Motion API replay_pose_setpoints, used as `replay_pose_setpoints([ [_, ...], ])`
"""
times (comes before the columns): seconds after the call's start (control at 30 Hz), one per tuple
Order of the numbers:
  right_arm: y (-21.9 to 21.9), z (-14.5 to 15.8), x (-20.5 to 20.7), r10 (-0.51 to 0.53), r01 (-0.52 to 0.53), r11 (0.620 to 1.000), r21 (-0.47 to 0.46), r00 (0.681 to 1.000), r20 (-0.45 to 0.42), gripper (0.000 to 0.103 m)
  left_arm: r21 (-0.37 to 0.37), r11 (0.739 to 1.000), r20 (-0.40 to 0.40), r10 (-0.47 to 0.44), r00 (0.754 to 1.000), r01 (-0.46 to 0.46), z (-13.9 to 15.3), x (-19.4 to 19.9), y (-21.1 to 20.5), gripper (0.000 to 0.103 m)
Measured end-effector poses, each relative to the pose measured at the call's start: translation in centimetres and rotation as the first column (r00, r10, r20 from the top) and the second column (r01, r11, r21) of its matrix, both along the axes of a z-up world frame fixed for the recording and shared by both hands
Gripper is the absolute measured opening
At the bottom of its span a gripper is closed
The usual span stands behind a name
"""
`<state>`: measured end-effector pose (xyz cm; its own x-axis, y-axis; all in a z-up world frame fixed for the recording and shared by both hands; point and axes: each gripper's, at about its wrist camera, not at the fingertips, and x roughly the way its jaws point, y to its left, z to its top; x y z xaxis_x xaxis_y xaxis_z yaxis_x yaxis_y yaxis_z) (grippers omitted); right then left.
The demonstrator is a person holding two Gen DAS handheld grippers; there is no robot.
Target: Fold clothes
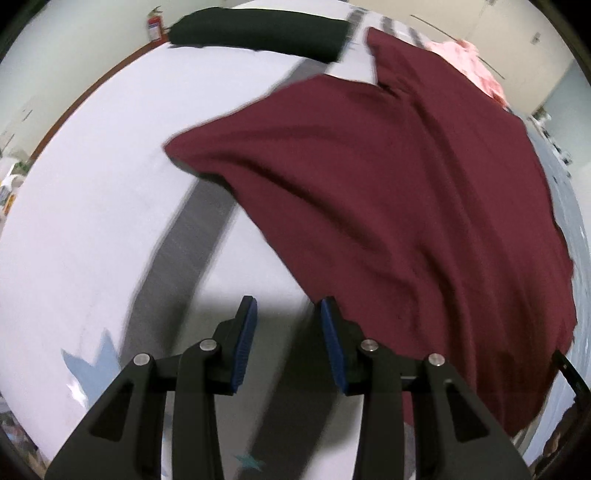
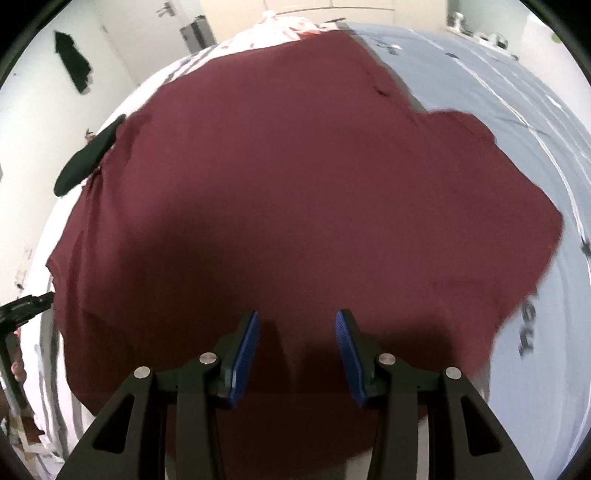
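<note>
Both the left gripper [image 1: 288, 308] and right gripper [image 2: 295, 321] hang empty, jaws parted, over the maroon shirt [image 2: 295, 184] spread on the bed [image 1: 92, 221].

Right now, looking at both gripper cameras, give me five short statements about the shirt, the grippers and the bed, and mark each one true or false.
1. The maroon shirt lies spread on the bed. True.
2. The left gripper is clamped on the shirt. False: its jaws stand apart with nothing between them, over bare sheet at the shirt's edge.
3. The right gripper is open above the shirt. True.
4. A folded dark garment lies at the far edge of the bed. True.
5. The pink garment lies on top of the shirt. False: it sits beyond the shirt's far edge.
</note>
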<state>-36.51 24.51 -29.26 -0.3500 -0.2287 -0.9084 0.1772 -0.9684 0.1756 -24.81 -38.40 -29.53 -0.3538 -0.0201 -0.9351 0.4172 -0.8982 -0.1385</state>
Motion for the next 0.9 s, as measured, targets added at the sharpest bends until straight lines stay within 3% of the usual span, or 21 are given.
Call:
replay_pose_setpoints([
  [0.2,2.2,-0.8,3.3,-0.022,0.022,1.0,-0.012,1.0,0.0,0.04,0.043,0.999,-0.028,0.009,1.0,-0.008,-0.1,3.0,3.1,0.033],
  [0.4,5.2,-1.7,6.0,-0.036,0.036,0.998,-0.052,0.999,0.006,0.039,0.033,0.999,-0.084,0.0,0.996,0.003,0.7,4.8,6.7,0.033],
  [0.5,6.4,-1.9,6.6,-0.054,0.054,0.997,-0.059,0.999,0.006,0.039,0.001,1.0,-0.102,0.023,0.995,-0.023,0.7,4.4,7.0,0.039],
  [0.67,9.1,-2.2,6.2,-0.13,0.131,0.984,-0.119,0.991,0.016,0.039,0.049,0.994,-0.103,0.099,0.99,-0.094,-0.3,3.8,4.8,0.041],
  [0.9,9.5,-2.6,3.6,-0.191,0.189,0.966,-0.174,0.982,0.009,0.039,0.031,0.999,-0.107,0.031,0.994,-0.027,-0.6,0.9,4.8,0.049],
])
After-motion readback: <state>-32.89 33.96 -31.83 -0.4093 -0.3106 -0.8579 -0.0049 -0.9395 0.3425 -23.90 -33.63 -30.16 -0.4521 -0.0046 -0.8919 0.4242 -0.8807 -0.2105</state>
